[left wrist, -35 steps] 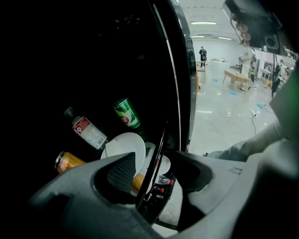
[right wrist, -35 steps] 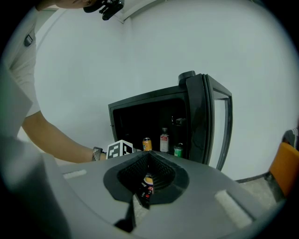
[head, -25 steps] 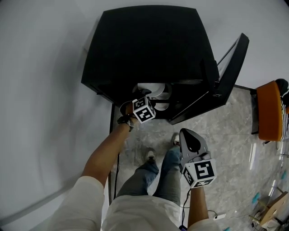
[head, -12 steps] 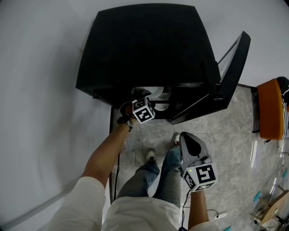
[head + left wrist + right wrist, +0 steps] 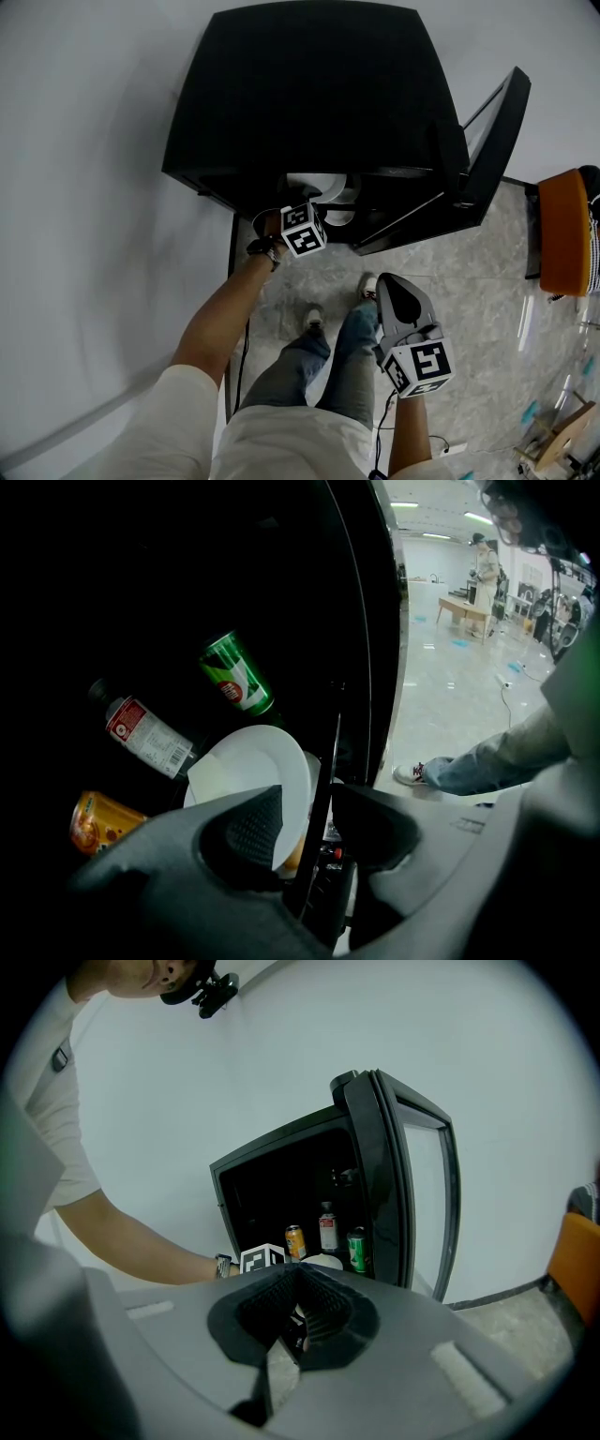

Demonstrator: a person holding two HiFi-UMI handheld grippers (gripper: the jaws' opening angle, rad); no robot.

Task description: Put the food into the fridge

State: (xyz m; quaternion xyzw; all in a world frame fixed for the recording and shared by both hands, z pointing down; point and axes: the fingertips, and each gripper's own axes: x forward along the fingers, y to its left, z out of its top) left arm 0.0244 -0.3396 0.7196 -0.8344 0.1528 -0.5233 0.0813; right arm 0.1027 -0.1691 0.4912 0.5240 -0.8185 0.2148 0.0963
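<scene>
The black mini fridge [image 5: 309,94] stands open, its glass door [image 5: 487,150] swung to the right. My left gripper [image 5: 314,808] reaches into the opening. Its jaws are closing, with the rim of a white plate [image 5: 246,771] and a thin dark bar between them; the pads do not visibly press on either. A pale flat piece lies on the plate. Behind it are a green can [image 5: 234,672], a bottle with a red label [image 5: 145,733] and an orange can [image 5: 98,819]. My right gripper [image 5: 401,300] hangs shut and empty above the person's legs.
An orange chair [image 5: 562,230] stands at the right on the marble floor. The person's shoes [image 5: 312,322] are just in front of the fridge. A white wall lies to the left. Another person [image 5: 486,569] stands far off in the hall.
The left gripper's marker cube has shifted only slightly at the fridge opening. The right gripper has drifted a little lower and to the right.
</scene>
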